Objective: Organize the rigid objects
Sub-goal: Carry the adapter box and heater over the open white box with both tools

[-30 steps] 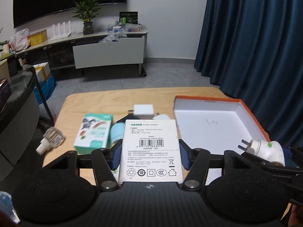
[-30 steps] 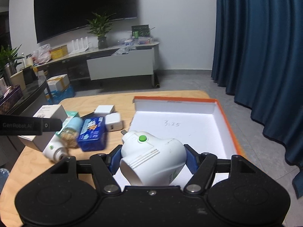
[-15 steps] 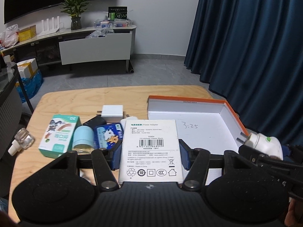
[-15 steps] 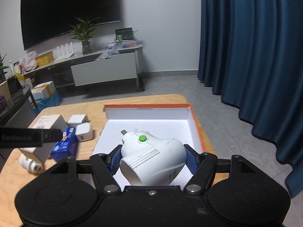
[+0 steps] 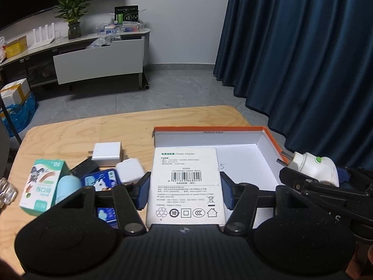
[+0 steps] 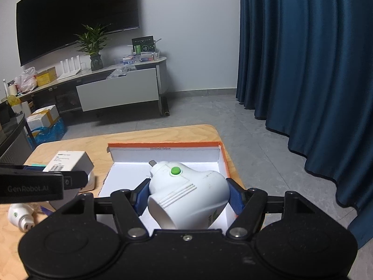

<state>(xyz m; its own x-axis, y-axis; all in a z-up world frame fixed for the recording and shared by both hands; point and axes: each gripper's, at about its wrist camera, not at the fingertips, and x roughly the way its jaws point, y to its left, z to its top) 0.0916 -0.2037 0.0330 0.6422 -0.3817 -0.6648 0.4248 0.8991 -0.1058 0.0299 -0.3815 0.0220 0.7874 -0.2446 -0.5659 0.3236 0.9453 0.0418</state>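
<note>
White power adapter box (image 5: 186, 184) and plug-in device (image 6: 186, 193), each clamped in its gripper's jaws, should lower flat into orange-rimmed tray (image 6: 163, 145), apart.

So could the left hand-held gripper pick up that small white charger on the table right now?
Probably not: the left hand-held gripper is already shut on a white box, so it cannot take the charger.

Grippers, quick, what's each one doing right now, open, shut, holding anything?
Left gripper: shut on the white cardboard power adapter box.
Right gripper: shut on the white plastic plug-in device with a green button.
</note>
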